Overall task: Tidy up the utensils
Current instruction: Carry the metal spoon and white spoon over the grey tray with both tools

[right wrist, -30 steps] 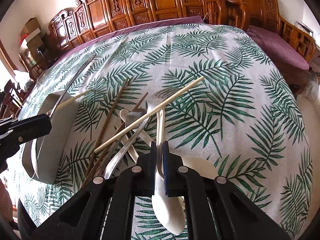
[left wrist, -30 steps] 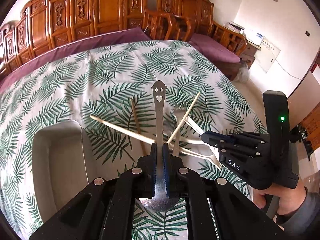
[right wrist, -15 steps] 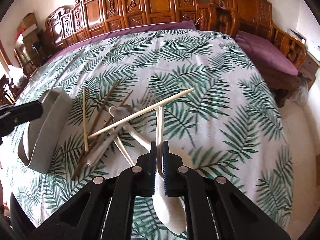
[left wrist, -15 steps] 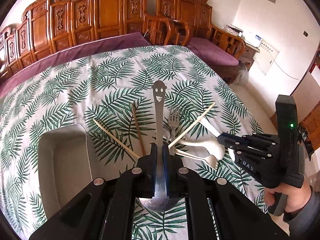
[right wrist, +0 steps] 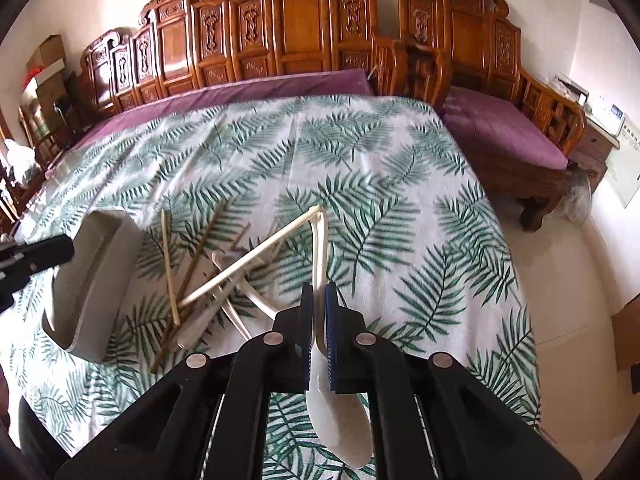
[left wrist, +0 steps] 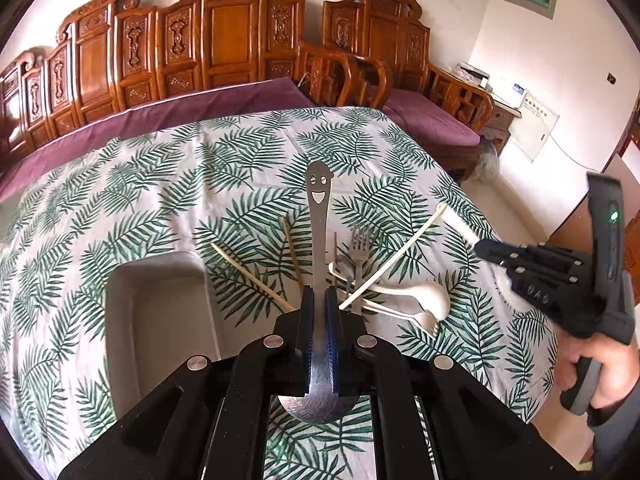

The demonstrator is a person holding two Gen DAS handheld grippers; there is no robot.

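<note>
My left gripper is shut on a steel spoon with a smiley-face handle, held above the table with the handle pointing away. My right gripper is shut on a white plastic spoon, bowl toward the camera, lifted over the table's right part; it also shows in the left wrist view. A grey tray lies on the left, also in the right wrist view. A pile of chopsticks, a metal fork, a white spoon and a white fork lies beside the tray.
The table wears a leaf-print cloth. Carved wooden benches with purple cushions stand behind it and to the right. The table's right edge drops to a pale floor.
Both grippers have risen and pulled back from the pile, each carrying its spoon. The right gripper has moved right, away from the utensils.
</note>
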